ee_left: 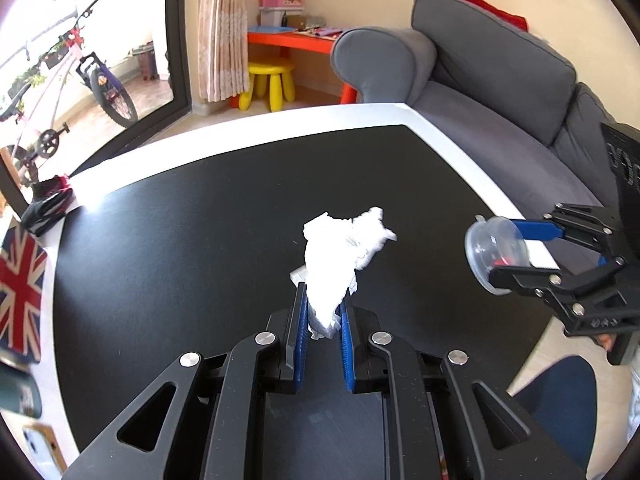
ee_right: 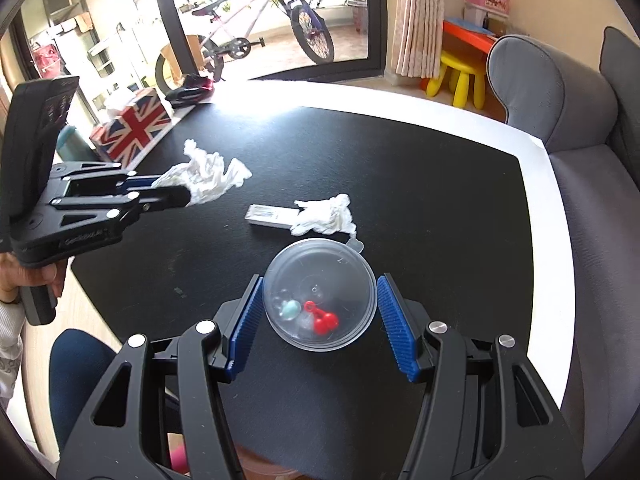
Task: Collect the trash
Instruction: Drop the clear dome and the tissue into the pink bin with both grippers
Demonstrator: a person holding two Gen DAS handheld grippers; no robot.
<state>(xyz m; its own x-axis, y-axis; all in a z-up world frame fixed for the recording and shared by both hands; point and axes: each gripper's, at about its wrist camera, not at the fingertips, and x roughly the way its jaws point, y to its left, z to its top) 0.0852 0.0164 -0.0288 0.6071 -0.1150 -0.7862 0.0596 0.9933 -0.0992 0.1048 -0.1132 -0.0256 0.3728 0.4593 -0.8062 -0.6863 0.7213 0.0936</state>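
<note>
Pinching a crumpled white tissue point(ee_left: 336, 268), my left gripper point(ee_left: 323, 320) holds it above the black table point(ee_left: 180, 240). My right gripper point(ee_right: 320, 312) grips a clear plastic cup point(ee_right: 320, 296), blue pads against its sides; small red and pale bits inside are hard to identify. Beyond, a second tissue point(ee_right: 326, 218) partly covers a white packet point(ee_right: 266, 216). Farther off stands a Union Jack box point(ee_right: 132, 126).
</note>
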